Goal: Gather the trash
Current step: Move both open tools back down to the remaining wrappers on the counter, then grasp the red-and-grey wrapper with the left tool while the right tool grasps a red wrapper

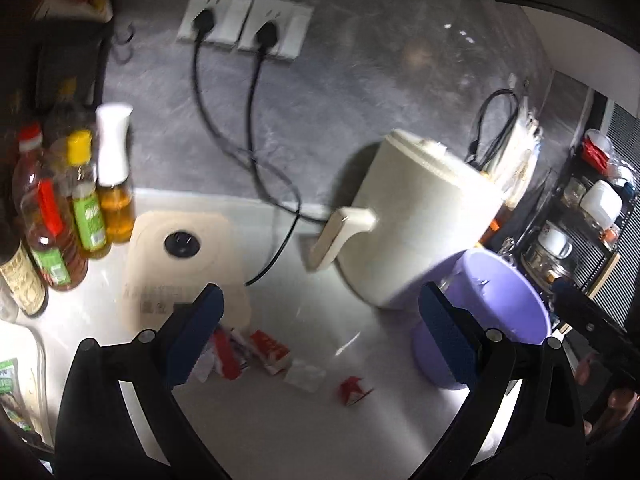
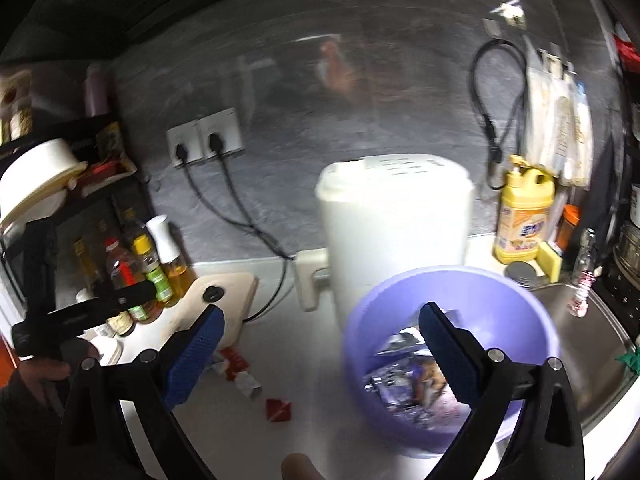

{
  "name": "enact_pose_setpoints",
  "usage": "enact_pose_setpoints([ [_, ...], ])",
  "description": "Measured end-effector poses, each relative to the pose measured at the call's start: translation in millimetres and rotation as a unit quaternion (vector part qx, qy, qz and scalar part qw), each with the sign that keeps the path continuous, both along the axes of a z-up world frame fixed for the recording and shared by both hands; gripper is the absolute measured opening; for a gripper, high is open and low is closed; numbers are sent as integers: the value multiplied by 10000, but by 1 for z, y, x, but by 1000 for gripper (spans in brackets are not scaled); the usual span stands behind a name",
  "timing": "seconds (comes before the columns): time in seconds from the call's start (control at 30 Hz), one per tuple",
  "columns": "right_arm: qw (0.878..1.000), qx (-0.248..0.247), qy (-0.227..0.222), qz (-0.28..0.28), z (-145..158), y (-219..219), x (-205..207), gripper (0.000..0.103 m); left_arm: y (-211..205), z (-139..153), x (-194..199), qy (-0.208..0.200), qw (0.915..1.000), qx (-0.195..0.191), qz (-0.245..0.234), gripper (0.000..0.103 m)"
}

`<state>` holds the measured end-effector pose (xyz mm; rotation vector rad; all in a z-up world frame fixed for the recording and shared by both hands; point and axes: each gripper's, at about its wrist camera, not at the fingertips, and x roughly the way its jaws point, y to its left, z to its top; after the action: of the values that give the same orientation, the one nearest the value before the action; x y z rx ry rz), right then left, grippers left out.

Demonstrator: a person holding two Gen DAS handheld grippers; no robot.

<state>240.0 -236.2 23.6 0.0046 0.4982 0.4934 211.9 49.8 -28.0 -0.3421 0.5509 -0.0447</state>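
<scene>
Red-and-white wrappers (image 1: 244,354) lie in a loose heap on the white counter, with a clear scrap (image 1: 305,377) and a small red scrap (image 1: 353,390) to their right. My left gripper (image 1: 320,340) hangs open above them, its jaws empty. The purple bin (image 1: 492,312) stands to the right. In the right wrist view the purple bin (image 2: 452,308) holds silvery wrappers (image 2: 408,376). My right gripper (image 2: 320,350) is open at the bin's left rim, holding nothing. The wrappers (image 2: 240,372) and red scrap (image 2: 279,409) lie left of the bin.
A white air fryer (image 1: 416,220) stands behind the bin, its handle pointing left. Oil bottles (image 1: 80,200) line the left wall beside a cream board (image 1: 184,264). Two cords (image 1: 256,152) run from wall sockets. A yellow detergent bottle (image 2: 522,216) and steel sink (image 2: 588,344) are at right.
</scene>
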Motion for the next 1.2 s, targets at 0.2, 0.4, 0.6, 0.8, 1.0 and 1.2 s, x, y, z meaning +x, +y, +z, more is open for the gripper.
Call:
enact_pose_setpoints([
  [0.2, 9985, -252, 264, 413, -23, 43, -12, 95, 19, -29, 2, 186, 9998, -71, 13, 97],
  [0.4, 9951, -645, 648, 389, -58, 72, -10, 94, 34, -62, 9, 477, 9987, -203, -5, 96],
  [0.6, 9896, -831, 1135, 295, -93, 86, 2, 91, 45, -91, 18, 772, 9966, -302, 43, 93],
  [0.8, 9814, -1085, 1562, 270, -126, 93, 14, 89, 46, -114, 32, 1007, 9943, -334, 78, 92],
  [1.0, 9728, -1288, 1905, 270, -155, 101, 33, 86, 45, -133, 45, 1227, 9920, -270, 117, 88],
  [1.2, 9664, -1466, 2071, 409, -173, 113, 48, 82, 50, -146, 50, 1420, 9891, -304, 252, 73],
])
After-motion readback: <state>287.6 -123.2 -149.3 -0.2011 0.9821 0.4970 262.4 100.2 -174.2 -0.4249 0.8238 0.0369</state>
